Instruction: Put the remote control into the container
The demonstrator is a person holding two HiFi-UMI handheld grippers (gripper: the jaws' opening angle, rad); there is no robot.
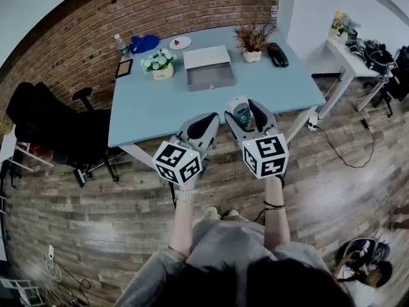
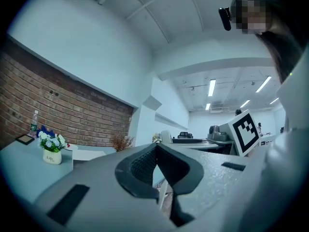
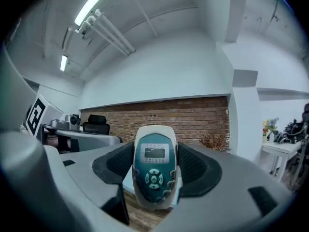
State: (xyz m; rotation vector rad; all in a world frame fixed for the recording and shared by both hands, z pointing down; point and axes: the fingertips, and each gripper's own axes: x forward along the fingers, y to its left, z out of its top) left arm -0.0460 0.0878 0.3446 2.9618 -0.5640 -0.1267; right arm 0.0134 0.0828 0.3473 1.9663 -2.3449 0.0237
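1. Nearest the person: both grippers are held side by side in front of the body, each with its marker cube facing up, the left cube point(image 1: 178, 162) and the right cube point(image 1: 265, 155).
2. Left gripper point(image 2: 157, 170): its dark ribbed pads are closed against each other with nothing between them; its tips point over the near edge of the table point(image 1: 147, 110).
3. Right gripper point(image 3: 155, 154): its pads are clamped on the two long sides of the remote control point(image 3: 154, 166); the remote is white with a teal face, standing upright, screen above, round button cluster below, face toward the gripper's camera.
4. In the head view the remote sits at about the table's near edge, just right of the left gripper's tips and well apart from the container point(image 1: 209, 75).
5. Mid-table: the container is a grey open box with a pale lid point(image 1: 206, 57) lying against its far side; a white pot of flowers point(image 1: 160, 63) stands just left of it, with a small dark frame point(image 1: 123, 68) further left.
6. Far edge of the table: bottle point(image 1: 119, 44), blue cloth point(image 1: 144, 43), white plate point(image 1: 179, 42), dried plant in a pot point(image 1: 252, 42), and a black object point(image 1: 277, 54).
7. Beyond: a black chair point(image 1: 48, 123) is to the left; a white side table point(image 1: 350, 55) is to the right; a brick wall point(image 1: 128, 11) is behind.
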